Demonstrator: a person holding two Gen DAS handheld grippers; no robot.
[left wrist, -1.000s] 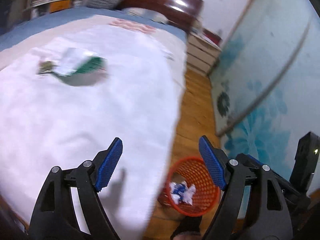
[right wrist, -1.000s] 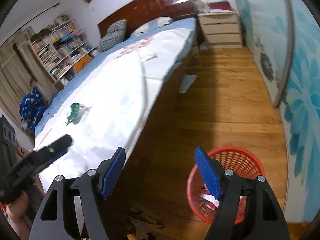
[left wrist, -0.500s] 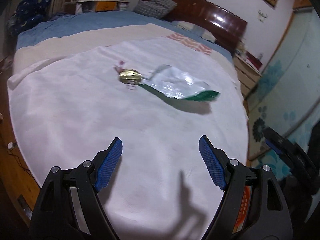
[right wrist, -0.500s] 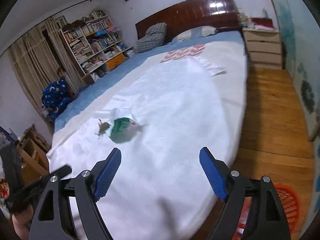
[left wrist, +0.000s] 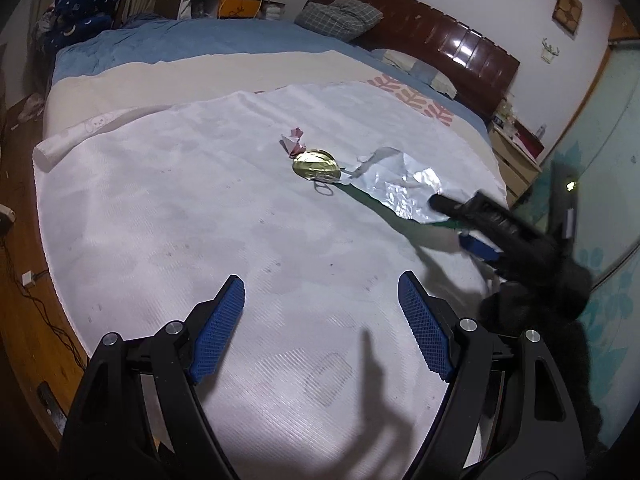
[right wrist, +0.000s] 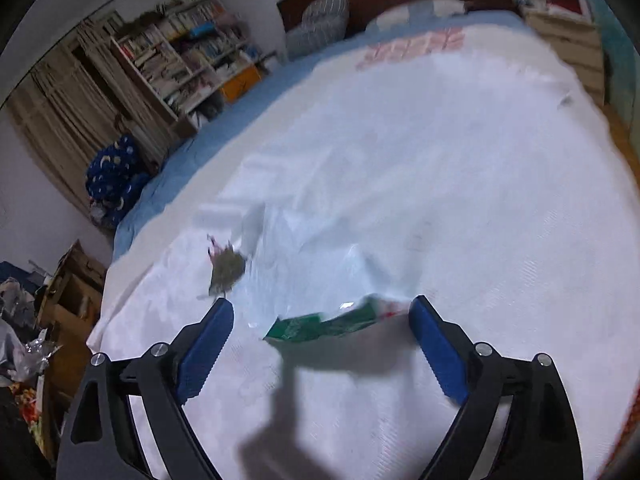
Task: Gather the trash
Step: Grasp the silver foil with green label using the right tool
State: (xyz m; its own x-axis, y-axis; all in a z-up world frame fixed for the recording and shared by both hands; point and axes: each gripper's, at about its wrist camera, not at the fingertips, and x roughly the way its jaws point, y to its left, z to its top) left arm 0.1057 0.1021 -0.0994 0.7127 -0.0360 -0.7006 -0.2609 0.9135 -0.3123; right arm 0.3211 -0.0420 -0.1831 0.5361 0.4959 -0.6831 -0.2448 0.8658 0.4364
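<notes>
Right gripper (right wrist: 320,336): we hold it wide apart, crinkly silver-and-green wrapper (right wrist: 340,320) at 12 o'clock.
Left gripper (left wrist: 320,312): spread wide, holding nothing.
Writing: we cannot read any.

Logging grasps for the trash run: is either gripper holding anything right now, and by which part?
Nothing is held. The right gripper is open at the foil wrapper's green edge; the left gripper is open above the bed.

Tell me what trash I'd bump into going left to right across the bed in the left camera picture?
Pink paper scrap → gold foil wrapper → silver snack bag → right gripper reaching in.
</notes>
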